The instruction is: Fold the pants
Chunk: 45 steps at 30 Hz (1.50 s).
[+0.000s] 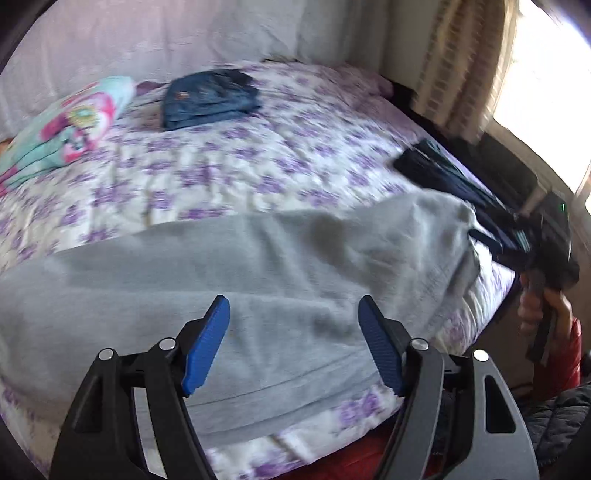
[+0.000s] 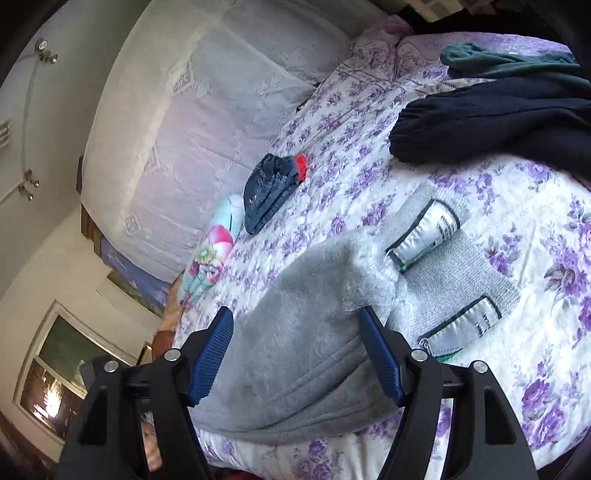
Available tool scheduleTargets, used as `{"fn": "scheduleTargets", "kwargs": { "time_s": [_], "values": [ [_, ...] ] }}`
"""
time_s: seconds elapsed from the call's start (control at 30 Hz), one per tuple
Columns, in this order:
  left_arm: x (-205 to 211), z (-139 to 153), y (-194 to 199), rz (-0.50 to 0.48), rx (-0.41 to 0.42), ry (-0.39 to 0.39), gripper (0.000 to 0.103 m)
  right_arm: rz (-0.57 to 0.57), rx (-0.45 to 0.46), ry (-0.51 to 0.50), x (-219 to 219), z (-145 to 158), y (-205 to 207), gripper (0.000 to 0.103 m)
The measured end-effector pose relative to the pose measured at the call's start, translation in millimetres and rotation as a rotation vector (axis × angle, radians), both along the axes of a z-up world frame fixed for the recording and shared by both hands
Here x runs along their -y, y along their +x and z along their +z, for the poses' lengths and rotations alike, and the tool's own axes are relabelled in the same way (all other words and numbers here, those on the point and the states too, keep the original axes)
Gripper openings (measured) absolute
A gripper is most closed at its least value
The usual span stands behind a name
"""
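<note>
grey pants [image 1: 258, 288] – laid across the near edge of the bed [image 1: 258, 166], on a white cover with purple flowers; inside-out end with white labels showing in the right wrist view [image 2: 424, 236].
left gripper [image 1: 293, 343] – blue fingers spread wide above the grey cloth, holding nothing.
right gripper [image 2: 297, 354] – fingers spread wide, the fleecy grey fold lying between them; not closed on it.
folded jeans [image 1: 210, 98] – far side of the bed, near the white pillows [image 1: 184, 33].
bright printed garment [image 1: 66, 129] – just beside the jeans.
dark navy clothing [image 2: 498, 122] – in a heap, well apart from the pants, with a green piece [image 2: 509, 62] behind it.
</note>
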<state>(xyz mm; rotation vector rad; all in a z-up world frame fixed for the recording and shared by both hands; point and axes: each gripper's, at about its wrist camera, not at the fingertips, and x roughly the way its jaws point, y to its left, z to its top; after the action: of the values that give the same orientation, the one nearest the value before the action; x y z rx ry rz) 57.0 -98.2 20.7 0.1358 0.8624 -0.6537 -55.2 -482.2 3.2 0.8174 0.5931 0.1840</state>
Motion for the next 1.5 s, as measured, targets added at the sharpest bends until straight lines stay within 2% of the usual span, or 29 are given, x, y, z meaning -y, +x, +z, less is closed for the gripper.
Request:
{"fn": "scheduleTargets", "kwargs": {
  "time_s": [0.07,0.17,0.23,0.33,0.4,0.63,0.73,0.8,0.83,0.93,1.03,1.07,1.1,1.17,1.2,1.23,1.37,1.5],
  "values": [
    [17.7,-17.7,-1.3,-0.028,-0.018,0.047,0.07,-0.032,0.018,-0.016,1.3,3.4,-3.9,0.071],
    [25.4,-52.3,6.3,0.012,-0.091,0.087,0.071,-0.105,0.012,-0.031,15.7,-0.4,-8.7,0.071],
    [22.8,-56.4,0.0,0.015,-0.056,0.068,0.074,-0.145,-0.03,-0.029,25.9,-7.2,-6.4,0.076],
    [25.1,-58.9,-6.9,0.007,-0.03,0.068,0.083,-0.177,-0.082,0.077,29.6,-23.2,7.3,0.09],
    [24.1,-59.9,-9.3,0.012,-0.012,0.067,0.085,-0.184,-0.12,0.147,31.5,-31.5,14.8,0.091],
    [20.0,-61.3,-12.4,0.01,0.019,0.047,0.088,-0.243,-0.028,0.467,52.0,-54.4,12.6,0.094],
    [18.4,-61.4,-12.6,0.007,0.014,0.034,0.09,-0.209,-0.004,0.434,46.9,-56.4,12.5,0.095],
    [18.4,-62.6,-12.1,-0.011,-0.006,0.011,0.099,-0.204,-0.008,0.369,38.9,-53.9,14.8,0.097],
    [20.3,-64.0,-13.3,-0.009,0.0,0.022,0.099,-0.21,-0.007,0.347,34.9,-52.6,16.5,0.1],
    [23.8,-64.6,-18.5,-0.005,0.025,0.049,0.099,-0.261,0.019,0.308,28.4,-53.3,21.2,0.1],
    [21.9,-64.4,-17.4,-0.005,0.015,0.038,0.099,-0.227,0.0,0.261,24.0,-49.7,25.8,0.099],
    [21.7,-64.4,-17.5,-0.005,0.015,0.037,0.099,-0.226,-0.014,0.254,24.6,-48.6,26.2,0.098],
    [21.6,-64.4,-17.5,-0.004,0.016,0.039,0.099,-0.236,-0.014,0.26,25.8,-48.3,25.3,0.092],
    [21.0,-64.3,-17.3,-0.005,0.015,0.037,0.099,-0.301,-0.011,0.273,25.8,-50.4,22.1,0.06],
    [20.8,-64.3,-17.0,-0.005,0.014,0.035,0.099,-0.33,-0.015,0.274,28.8,-52.0,17.5,0.03],
    [21.0,-64.2,-17.6,-0.005,0.013,0.034,0.099,-0.352,-0.024,0.271,31.3,-53.3,14.3,0.023],
    [19.3,-63.2,-17.9,0.0,0.012,0.029,0.099,-0.358,-0.027,0.217,30.2,-44.2,9.3,0.018],
    [12.3,-58.8,-18.7,0.01,0.0,-0.003,0.099,-0.29,0.06,0.087,15.4,8.1,-7.2,0.018]
  ]
}}
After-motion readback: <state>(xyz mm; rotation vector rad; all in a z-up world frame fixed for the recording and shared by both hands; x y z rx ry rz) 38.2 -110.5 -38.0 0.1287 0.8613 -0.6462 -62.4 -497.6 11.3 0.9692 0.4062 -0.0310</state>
